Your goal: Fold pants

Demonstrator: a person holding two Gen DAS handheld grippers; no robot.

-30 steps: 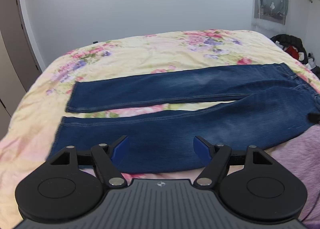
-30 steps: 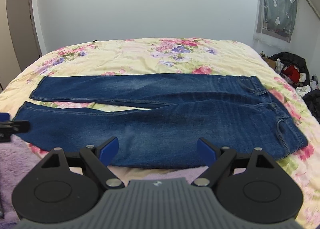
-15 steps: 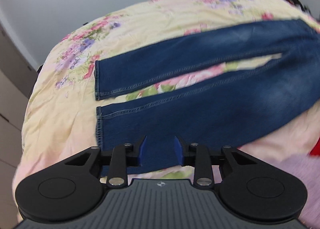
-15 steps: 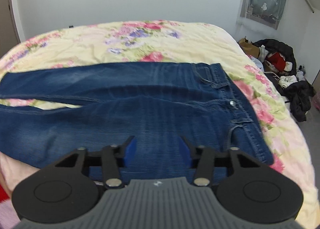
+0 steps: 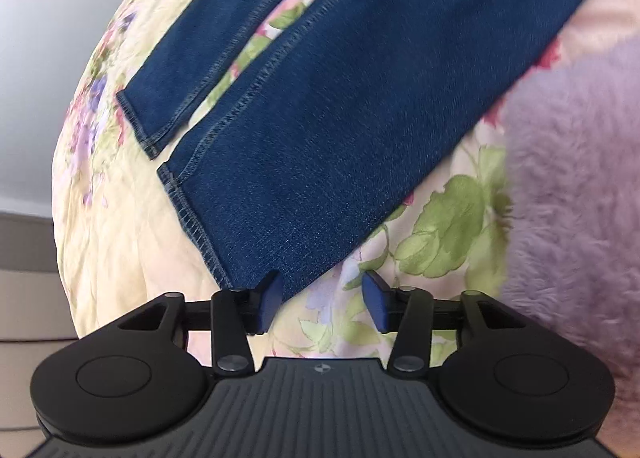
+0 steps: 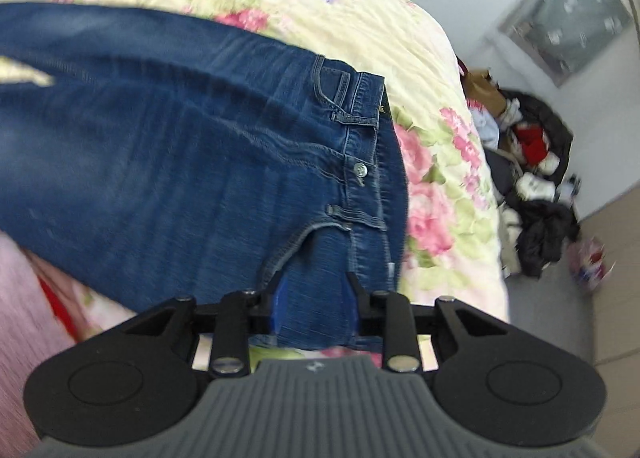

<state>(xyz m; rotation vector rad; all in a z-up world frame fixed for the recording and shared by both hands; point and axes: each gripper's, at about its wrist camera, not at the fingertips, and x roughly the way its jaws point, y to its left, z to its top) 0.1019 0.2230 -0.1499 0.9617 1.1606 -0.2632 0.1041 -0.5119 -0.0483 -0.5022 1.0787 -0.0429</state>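
Dark blue jeans (image 5: 360,98) lie flat on a floral bedspread (image 5: 120,238), the two legs side by side. My left gripper (image 5: 320,298) hovers low over the hem corner of the nearer leg. That corner reaches just inside the left finger, with bedspread showing across the rest of the gap, and the jaws are opening. In the right wrist view the jeans (image 6: 160,158) show their waistband and button (image 6: 361,169). My right gripper (image 6: 314,306) sits at the near corner of the waist with denim between its closing jaws, the pads still apart.
A fuzzy purple blanket (image 5: 568,178) covers the bed's near edge to the right of the leg. A pile of clothes (image 6: 532,162) lies on the floor past the bed's right side. Pink fabric (image 6: 16,298) shows at the lower left.
Both grippers dropped toward the bed and narrowed from wide open. The left swung over to the leg hem and rolled; the right slid over to the waistband corner.
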